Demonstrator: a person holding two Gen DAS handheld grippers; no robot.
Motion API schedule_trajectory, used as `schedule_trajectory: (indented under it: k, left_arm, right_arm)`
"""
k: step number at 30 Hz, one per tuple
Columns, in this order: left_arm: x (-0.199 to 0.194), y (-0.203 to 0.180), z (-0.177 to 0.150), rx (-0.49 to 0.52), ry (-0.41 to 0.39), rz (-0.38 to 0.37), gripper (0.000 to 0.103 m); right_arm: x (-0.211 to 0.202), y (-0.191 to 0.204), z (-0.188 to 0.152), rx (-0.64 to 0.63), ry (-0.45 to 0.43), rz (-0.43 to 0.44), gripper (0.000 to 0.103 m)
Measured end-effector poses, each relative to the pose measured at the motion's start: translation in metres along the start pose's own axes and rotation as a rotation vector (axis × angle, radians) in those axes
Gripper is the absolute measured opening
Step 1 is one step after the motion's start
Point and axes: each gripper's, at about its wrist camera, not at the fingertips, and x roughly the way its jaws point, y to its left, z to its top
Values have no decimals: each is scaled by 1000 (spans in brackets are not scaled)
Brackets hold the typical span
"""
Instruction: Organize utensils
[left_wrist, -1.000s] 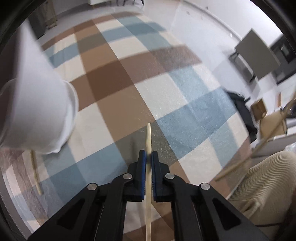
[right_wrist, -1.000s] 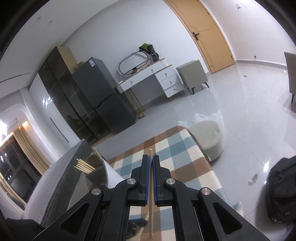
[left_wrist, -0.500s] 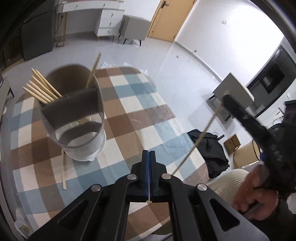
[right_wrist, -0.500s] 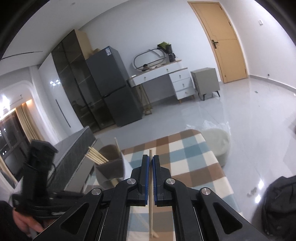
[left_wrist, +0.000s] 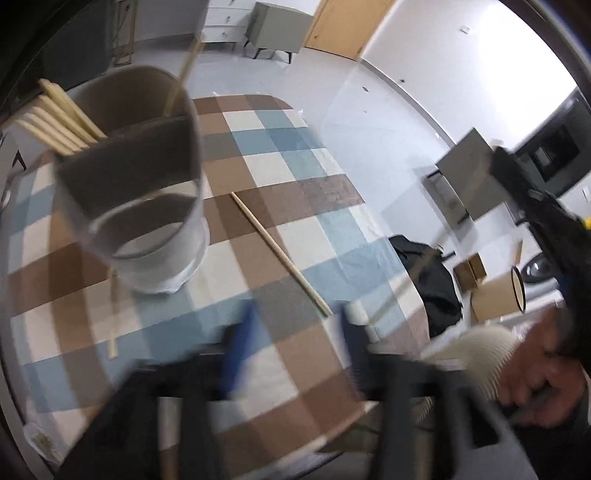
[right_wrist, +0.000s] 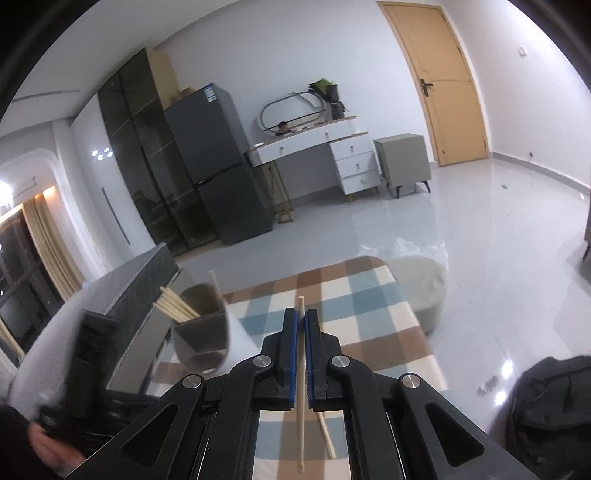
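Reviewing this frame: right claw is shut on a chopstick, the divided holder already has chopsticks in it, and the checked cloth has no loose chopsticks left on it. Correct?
Not quite. The checked cloth is not bare: a loose chopstick lies on it beside the divided holder, as the left wrist view shows. The rest holds: the right claw is shut on a chopstick.

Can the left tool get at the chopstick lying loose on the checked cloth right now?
Probably yes. The left tool is opening with nothing between its jaws, and the chopstick lies bare on the cloth just ahead, clear of the holder.
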Motion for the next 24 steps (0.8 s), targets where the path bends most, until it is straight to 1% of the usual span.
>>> schedule_trajectory:
  k: [1, 2, 3, 5, 6, 8, 10, 11, 12, 13, 15, 16, 18, 20, 21, 22, 23, 24]
  left_arm:
    - [7, -4, 4, -3, -16, 24, 66]
    - [21, -10, 12, -5, -25, 57, 66]
    - [30, -13, 17, -10, -17, 70, 66]
    - [57, -17, 30, -38, 26, 100, 66]
    - [75, -20, 38, -40, 45, 136, 66]
    - [98, -23, 50, -42, 58, 197, 66]
    - [123, -19, 66, -70, 69, 289, 66]
    - [129, -17, 70, -87, 79, 317, 66]
    - [139, -11, 77, -120, 102, 370, 66]
    - [147, -5, 82, -156, 120, 406, 66]
    - [158, -4, 90, -147, 125, 466, 66]
    - [165, -3, 93, -144, 146, 493, 69]
    - [166, 4, 97, -198, 145, 494, 69]
    - [165, 8, 98, -251, 143, 470, 63]
    - [164, 7, 97, -258, 134, 452, 54]
    - [163, 4, 96, -241, 127, 441, 42]
    - [163, -2, 96, -210, 124, 431, 33]
    - [163, -8, 95, -192, 125, 414, 7]
  right_arm:
    - [-1, -3, 1, 8, 0, 3, 3]
    - [-3, -9, 1, 15, -1, 5, 3]
    - [-7, -18, 0, 21, -5, 3, 3]
    - [-11, -32, -2, 47, -11, 11, 3]
    - [-13, -37, -2, 64, -11, 13, 3]
    - [-16, -52, -2, 114, -17, 20, 3]
    - [-18, -68, -2, 174, -22, 36, 3]
    - [-18, -74, -3, 189, -22, 41, 3]
    - [-17, -77, -3, 202, -21, 47, 3]
    - [-16, -79, -3, 209, -18, 51, 3]
    - [-14, -84, -2, 225, -15, 63, 3]
    - [-15, -85, -2, 230, -16, 70, 3]
    - [-14, -87, -1, 246, -15, 93, 3]
    - [-15, -89, -2, 255, -13, 105, 3]
    - [-15, -89, -1, 261, -13, 112, 3]
    - [-16, -90, -1, 266, -14, 120, 3]
    - [-17, -90, -1, 269, -17, 126, 3]
    - [-18, -90, 0, 271, -20, 130, 3]
